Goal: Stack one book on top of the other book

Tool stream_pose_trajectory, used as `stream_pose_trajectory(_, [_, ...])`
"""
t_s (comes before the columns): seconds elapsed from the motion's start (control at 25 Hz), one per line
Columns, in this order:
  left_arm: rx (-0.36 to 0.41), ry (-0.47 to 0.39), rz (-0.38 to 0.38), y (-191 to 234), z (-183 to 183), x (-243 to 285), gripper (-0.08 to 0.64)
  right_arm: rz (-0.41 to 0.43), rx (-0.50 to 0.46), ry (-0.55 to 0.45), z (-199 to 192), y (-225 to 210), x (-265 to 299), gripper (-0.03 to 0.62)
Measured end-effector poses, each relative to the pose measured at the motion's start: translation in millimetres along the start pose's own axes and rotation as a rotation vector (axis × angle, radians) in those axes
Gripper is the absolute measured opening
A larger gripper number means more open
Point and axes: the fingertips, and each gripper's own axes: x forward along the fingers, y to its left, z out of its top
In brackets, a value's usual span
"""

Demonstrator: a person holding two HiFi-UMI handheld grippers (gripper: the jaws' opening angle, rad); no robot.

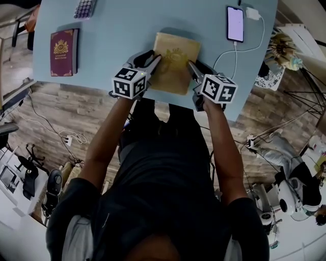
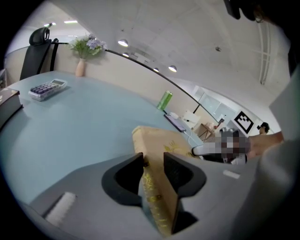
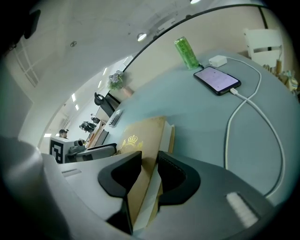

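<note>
Tan book (image 1: 175, 61) sits at the near edge of the pale blue table (image 1: 117, 35), about mid-width, cover up. A gold crown-and-crest emblem is stamped on the cover; no title can be read.

Left gripper (image 1: 155, 60): jaws closed on the tan book's left edge, with the gilt-patterned spine between the pads and both pads touching. Right gripper (image 1: 191, 66): jaws clamped on the right edge, cover and page block between the pads. The book is therefore held from both sides at once. Whether it rests on the table or is just clear of it – cannot tell; in both gripper views it looks slightly tilted.

Maroon book (image 1: 64, 52): far left of the table, flat, well apart from the tan one. It bears a gold crest with a line of lettering below, too small to read.

Other items:
- calculator (image 1: 84, 8) – far edge, left of centre
- phone (image 1: 235, 23) – far right, screen lit, content not legible
- white cable (image 1: 263, 33) runs from the phone to a white charger (image 1: 253, 14) just beside it
- green can (image 3: 186, 53) – beyond the phone, label unreadable
</note>
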Motion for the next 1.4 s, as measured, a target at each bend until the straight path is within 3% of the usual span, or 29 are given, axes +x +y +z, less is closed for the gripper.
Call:
stream_pose_trajectory(0.2, [0.020,-0.005,0.065,-1.9,0.0,-3.0,0.179,-0.012,0.026,-0.012,2.7,2.0,-2.6,0.095])
stream_pose_trajectory(0.52, [-0.024,-0.042,0.137,5.5,-4.0,-27.3,0.178,0.045,0.000,0.009,12.3,24.7,0.3,0.077])
stream_pose_trajectory(0.92, [-0.020,-0.106,0.257,30.1,0.1,-74.5,0.175,0.127,-0.073,0.028,24.9,76.5,20.3,0.072])
stream_pose_trajectory(1.4, [-0.047,-0.202,0.324,75.9,5.2,-148.4,0.175,0.166,-0.152,0.013,27.2,163.5,50.9,0.071])
